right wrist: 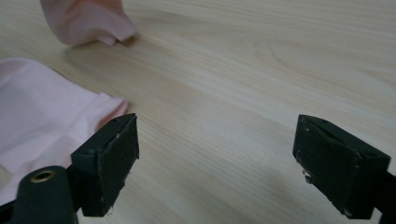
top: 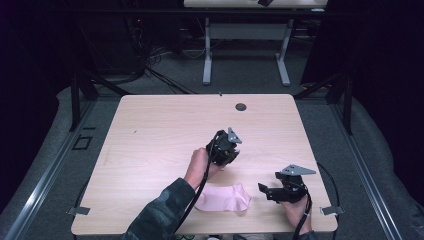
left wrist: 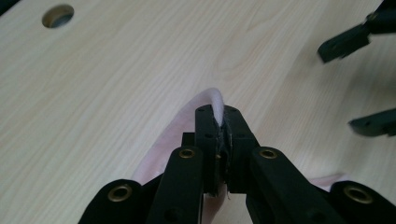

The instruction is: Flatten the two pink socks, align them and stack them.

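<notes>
A pale pink cloth (top: 223, 198) lies crumpled near the front edge of the wooden table (top: 165, 125). My left gripper (top: 229, 156) is held above the table just behind the cloth. In the left gripper view its jaws are shut on a thin raised edge of the pink cloth (left wrist: 161, 149), which pokes out past the fingertips (left wrist: 205, 122). My right gripper (top: 269, 184) sits low at the front right, to the right of the cloth. It is open with nothing between its fingers (right wrist: 109, 161), and the cloth's hem (right wrist: 42, 121) lies just left of them.
A round cable hole (top: 241, 106) sits near the table's far edge. A second pink fold (right wrist: 84, 18) rests on the wood farther off in the right gripper view. Another desk's legs (top: 207, 55) stand beyond the table on the grey floor.
</notes>
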A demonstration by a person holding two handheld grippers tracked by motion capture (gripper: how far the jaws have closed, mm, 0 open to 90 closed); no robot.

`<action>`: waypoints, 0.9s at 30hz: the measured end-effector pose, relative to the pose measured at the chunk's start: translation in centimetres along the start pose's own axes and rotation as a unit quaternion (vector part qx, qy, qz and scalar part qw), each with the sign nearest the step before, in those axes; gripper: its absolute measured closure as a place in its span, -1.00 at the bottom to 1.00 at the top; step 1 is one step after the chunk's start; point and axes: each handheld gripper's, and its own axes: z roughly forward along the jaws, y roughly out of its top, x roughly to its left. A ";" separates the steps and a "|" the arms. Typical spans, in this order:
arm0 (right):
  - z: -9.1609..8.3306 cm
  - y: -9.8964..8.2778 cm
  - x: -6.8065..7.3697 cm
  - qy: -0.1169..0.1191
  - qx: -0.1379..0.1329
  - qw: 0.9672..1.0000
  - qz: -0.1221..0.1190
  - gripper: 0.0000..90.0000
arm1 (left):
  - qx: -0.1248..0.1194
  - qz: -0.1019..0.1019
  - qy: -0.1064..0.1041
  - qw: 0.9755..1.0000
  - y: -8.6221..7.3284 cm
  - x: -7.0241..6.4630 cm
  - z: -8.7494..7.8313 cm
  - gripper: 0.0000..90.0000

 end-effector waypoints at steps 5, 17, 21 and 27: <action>0.6 2.1 1.2 0.028 -0.006 1.000 -0.013 -0.60 | -0.044 -0.011 0.011 0.999 0.5 -0.1 -1.7 0.92; 5.3 6.5 3.7 0.058 0.048 0.995 -0.062 -0.41 | -0.135 -0.148 0.056 0.978 -5.6 4.7 -4.3 0.90; 5.9 6.9 4.2 0.057 0.066 0.994 -0.073 -0.38 | -0.137 -0.231 0.065 0.961 -9.5 7.6 -4.4 0.84; 6.4 7.6 5.1 0.063 0.080 0.990 -0.097 -0.33 | -0.102 -0.286 0.098 0.948 -13.8 9.9 -4.4 0.45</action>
